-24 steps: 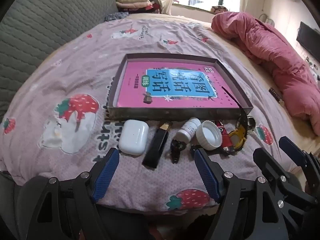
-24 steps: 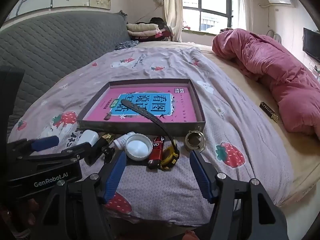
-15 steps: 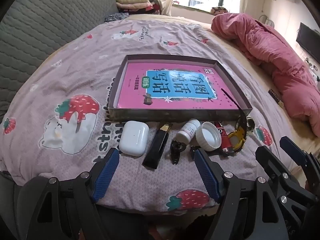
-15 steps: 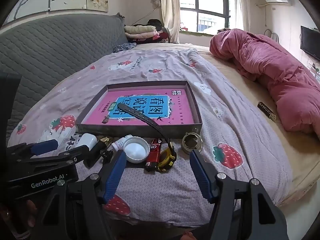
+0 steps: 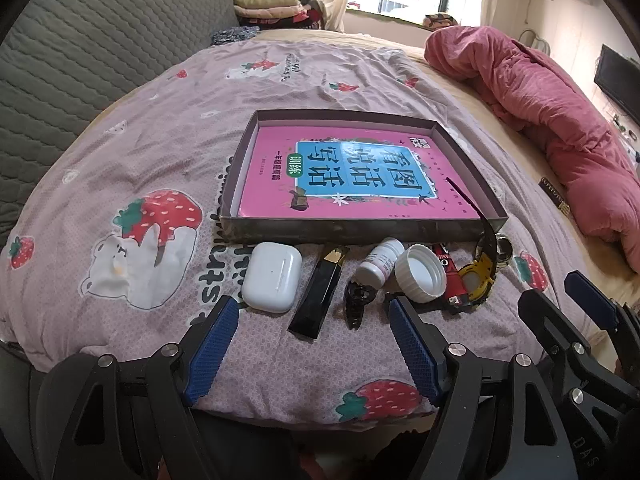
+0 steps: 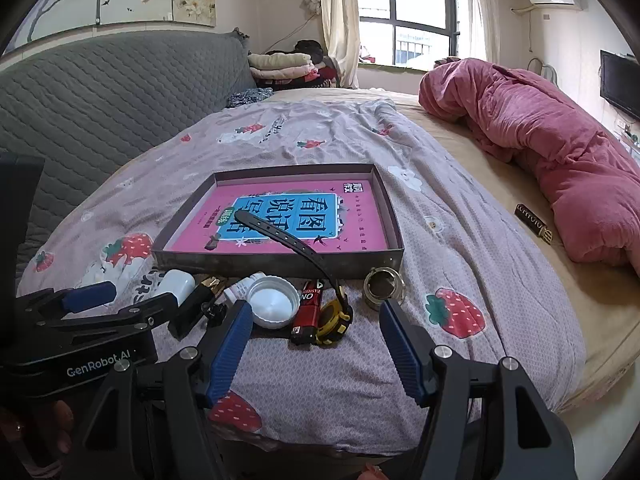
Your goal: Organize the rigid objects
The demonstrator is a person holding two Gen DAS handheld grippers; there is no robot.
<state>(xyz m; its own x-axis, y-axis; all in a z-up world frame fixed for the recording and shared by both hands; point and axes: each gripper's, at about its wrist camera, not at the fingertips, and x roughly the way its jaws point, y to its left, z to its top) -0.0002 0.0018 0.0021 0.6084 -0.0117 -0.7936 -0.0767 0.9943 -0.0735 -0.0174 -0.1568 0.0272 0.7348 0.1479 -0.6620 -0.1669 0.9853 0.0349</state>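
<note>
**Both tongs poised, nothing picked up yet**

The sorting looks to be at its very start. A row of small hard items lies on the bed's strawberry-print lilac bedspread (image 5: 132,168), and none of them is inside the shallow grey cardboard tray (image 5: 360,234) just beyond the row, which holds only a pink and blue book (image 5: 352,176).

The left tongs (image 5: 312,344) hang spread wide and empty, tilted steeply down at the bedspread. Just ahead of their gap lie a white rounded plastic earbud case (image 5: 272,278), a glossy black tube with a gold end (image 5: 318,298) and a small black clip (image 5: 357,300); further towards their right finger sit a small white pill bottle (image 5: 378,262) and a white ribbed plastic cap (image 5: 420,274).

The right tongs (image 6: 316,346) are likewise wide apart with nothing between them, angled down less steeply. Directly ahead of them are a red lighter (image 6: 310,310) and a yellow watch with a black strap (image 6: 334,314), the strap draped over the tray's near wall, and off their right finger a round metal ring (image 6: 383,288).

The next move probably calls for choosing one item, lowering onto it, closing and carrying it over the near wall into the tray. The earbud case is smooth and may slip.
</note>
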